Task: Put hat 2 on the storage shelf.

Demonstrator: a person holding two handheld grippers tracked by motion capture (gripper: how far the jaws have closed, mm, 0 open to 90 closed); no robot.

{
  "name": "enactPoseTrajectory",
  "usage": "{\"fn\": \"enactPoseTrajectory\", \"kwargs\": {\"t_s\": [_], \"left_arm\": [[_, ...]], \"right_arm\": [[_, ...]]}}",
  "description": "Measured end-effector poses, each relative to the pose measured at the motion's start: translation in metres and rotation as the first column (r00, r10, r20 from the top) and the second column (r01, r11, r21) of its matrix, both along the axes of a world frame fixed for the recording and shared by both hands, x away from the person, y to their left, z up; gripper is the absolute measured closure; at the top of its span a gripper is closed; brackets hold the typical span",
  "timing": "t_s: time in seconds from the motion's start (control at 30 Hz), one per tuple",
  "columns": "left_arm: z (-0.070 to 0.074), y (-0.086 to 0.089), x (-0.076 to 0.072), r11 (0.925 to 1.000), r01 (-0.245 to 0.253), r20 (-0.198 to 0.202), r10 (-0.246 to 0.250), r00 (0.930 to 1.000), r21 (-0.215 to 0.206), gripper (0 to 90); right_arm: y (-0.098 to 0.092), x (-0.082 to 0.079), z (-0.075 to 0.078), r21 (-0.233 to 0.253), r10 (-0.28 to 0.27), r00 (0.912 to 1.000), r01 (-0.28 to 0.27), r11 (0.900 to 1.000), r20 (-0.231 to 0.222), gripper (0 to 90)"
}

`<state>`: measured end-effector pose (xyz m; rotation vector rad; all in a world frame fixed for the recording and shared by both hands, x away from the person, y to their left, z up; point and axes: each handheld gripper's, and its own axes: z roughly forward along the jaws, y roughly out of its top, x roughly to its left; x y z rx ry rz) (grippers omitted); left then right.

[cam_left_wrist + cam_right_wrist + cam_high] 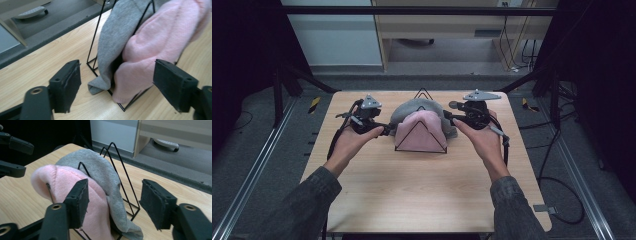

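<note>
In the high view, a black wire rack of triangular frames stands near the middle of a pale wooden table, with a pink knitted hat draped over its front frame and a grey knitted hat over a frame just behind it. The left gripper sits at the rack's left end and the right gripper at its right end, each held in a hand with a grey-sleeved forearm coming up from the bottom edge; whether either touches the cloth cannot be told from here. Around the table lie grey floor, metal rails, trailing cables and pale cabinets at the back. In the left gripper view, the jaws stand wide apart and hold nothing, and between them lie the lower hems of the grey hat and the pink hat, hanging on the rack close ahead. In the right gripper view, the jaws are likewise spread and hold nothing, with the pink hat beside the near jaw, the grey hat behind it and the rack's bare wires between the jaws. The step in hand looks like an approach to take a hat off the rack; the next move probably calls for closing on one hat's cloth alone, clear of the wire, then lifting it up over the frame's peak.
</note>
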<state>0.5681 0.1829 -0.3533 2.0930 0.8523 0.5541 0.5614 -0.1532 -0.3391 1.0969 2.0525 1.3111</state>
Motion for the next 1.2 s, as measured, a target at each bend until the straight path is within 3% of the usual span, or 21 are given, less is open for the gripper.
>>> {"fn": "enactPoseTrajectory", "kwargs": {"t_s": [0.1,0.2,0.33,0.5,0.63,0.8,0.93,1.0,1.2], "left_arm": [[0.003,0.001,-0.006,0.9999,0.011,-0.003,-0.011,0.9999,-0.009,14.1],[0.005,0.004,-0.013,0.9997,0.015,-0.003,-0.015,0.9999,-0.018,10.5],[0.005,0.009,-0.028,0.9993,0.012,-0.011,-0.013,0.9999,-0.036,7.8],[-0.002,0.016,-0.045,0.9992,0.036,-0.029,-0.036,0.9989,-0.019,7.1],[-0.012,0.026,-0.061,0.9985,0.05,-0.032,-0.049,0.9983,0.022,6.8],[-0.029,0.042,-0.075,0.998,0.049,-0.058,-0.046,0.9972,0.04,7.0],[-0.043,0.053,-0.079,0.9974,0.033,-0.075,-0.028,0.9968,0.064,7.0],[-0.051,0.058,-0.079,0.9989,0.022,-0.093,-0.018,0.9955,0.043,7.2],[-0.071,0.07,-0.077,0.9983,0.001,-0.135,0.007,0.9908,0.057,7.9]], "right_arm": [[0.002,-0.005,0.005,-0.009,-0.027,0.9994,0.027,1.0,-0.019,22.7],[0.002,-0.014,0.009,-0.016,-0.006,1.0,0.006,1.0,-0.008,12.5],[-0.004,-0.03,0.014,0.007,-0.003,1.0,0.003,1.0,0.006,9.4],[-0.011,-0.048,0.014,-0.034,0.012,0.9999,-0.012,0.999,0.009,8.3],[-0.019,-0.065,0.009,-0.069,0.017,0.9997,-0.016,0.997,0.015,7.6],[-0.03,-0.083,-0.006,-0.123,0.02,0.9998,-0.019,0.992,0.009,6.9],[-0.039,-0.092,-0.025,-0.155,0.007,0.9997,-0.011,0.988,-0.025,7.4],[-0.042,-0.094,-0.034,-0.154,-0.003,0.9991,-0.004,0.988,-0.041,7.7],[-0.048,-0.097,-0.064,-0.151,-0.014,0.9951,-0.001,0.989,-0.098,10.8]]}}
